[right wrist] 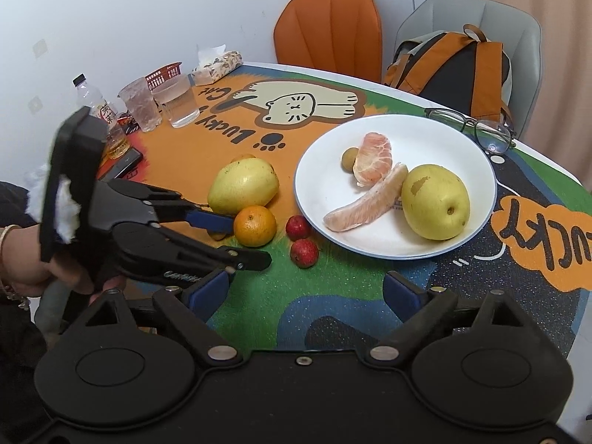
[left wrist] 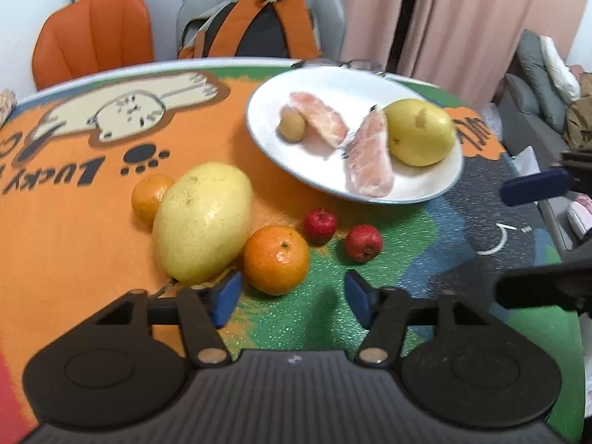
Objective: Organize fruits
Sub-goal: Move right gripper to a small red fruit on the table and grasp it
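A white plate (left wrist: 425,181) (right wrist: 451,137) holds a yellow pear (left wrist: 420,137) (right wrist: 434,207), two pomelo segments (left wrist: 370,159) (right wrist: 372,159) and a small brown fruit (left wrist: 292,125) (right wrist: 349,156). On the mat beside it lie a large yellow fruit (left wrist: 203,222) (right wrist: 242,185), an orange (left wrist: 275,259) (right wrist: 255,225), a second orange (left wrist: 150,198) behind it, and two small red fruits (left wrist: 320,225) (left wrist: 363,243) (right wrist: 298,228) (right wrist: 304,253). My left gripper (left wrist: 292,298) (right wrist: 240,238) is open just short of the near orange. My right gripper (right wrist: 307,294) is open and empty above the table's near edge.
Glasses (right wrist: 473,125) lie behind the plate. Two plastic cups (right wrist: 140,103) (right wrist: 177,100), a bottle (right wrist: 100,111), a phone (right wrist: 124,162), a red basket (right wrist: 162,74) and a tissue pack (right wrist: 216,64) stand at the far left. Orange (right wrist: 329,29) and grey chairs with a backpack (right wrist: 455,70) are behind.
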Tool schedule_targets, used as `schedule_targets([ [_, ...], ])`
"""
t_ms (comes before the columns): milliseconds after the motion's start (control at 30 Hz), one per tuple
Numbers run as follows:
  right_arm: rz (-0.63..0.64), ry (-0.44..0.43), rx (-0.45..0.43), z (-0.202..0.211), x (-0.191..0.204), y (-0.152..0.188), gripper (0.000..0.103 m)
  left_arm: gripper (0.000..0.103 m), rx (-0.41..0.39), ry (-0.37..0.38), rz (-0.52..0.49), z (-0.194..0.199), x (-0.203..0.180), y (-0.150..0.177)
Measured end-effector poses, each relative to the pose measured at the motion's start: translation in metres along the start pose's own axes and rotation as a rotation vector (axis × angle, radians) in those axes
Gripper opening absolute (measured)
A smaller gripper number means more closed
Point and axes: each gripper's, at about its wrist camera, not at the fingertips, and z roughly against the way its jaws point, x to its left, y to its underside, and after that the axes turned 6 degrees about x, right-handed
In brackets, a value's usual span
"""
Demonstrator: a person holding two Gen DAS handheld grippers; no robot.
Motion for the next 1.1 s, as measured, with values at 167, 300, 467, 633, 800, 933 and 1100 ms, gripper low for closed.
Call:
schedule_targets([
  [167,0.016,0.006,0.019,-0.014,0.000,0.001,0.090,0.057,-0.006,0.004,0.044,-0.006,0.004,-0.003],
  [300,0.054,0.027,0.035,-0.030,0.002,0.004,0.086,0.052,-0.013,0.005,0.048,-0.008,0.004,-0.005],
  [467,0.081,0.038,0.035,-0.040,0.002,0.006,0.083,0.040,-0.017,0.013,0.073,-0.007,0.010,-0.007],
  [633,0.124,0.022,0.029,-0.050,0.005,0.006,0.076,0.039,-0.020,0.042,0.057,-0.001,0.012,-0.004],
  [800,0.139,0.026,0.030,-0.064,0.007,0.005,0.063,0.039,-0.015,0.050,0.059,0.004,0.012,0.001],
  [933,0.152,0.039,0.013,-0.071,0.007,0.003,0.055,0.039,-0.012,0.052,0.063,0.008,0.014,0.004],
  [1100,0.163,0.042,0.005,-0.075,0.009,-0.002,0.047,0.039,-0.010,0.058,0.054,0.010,0.015,0.006],
])
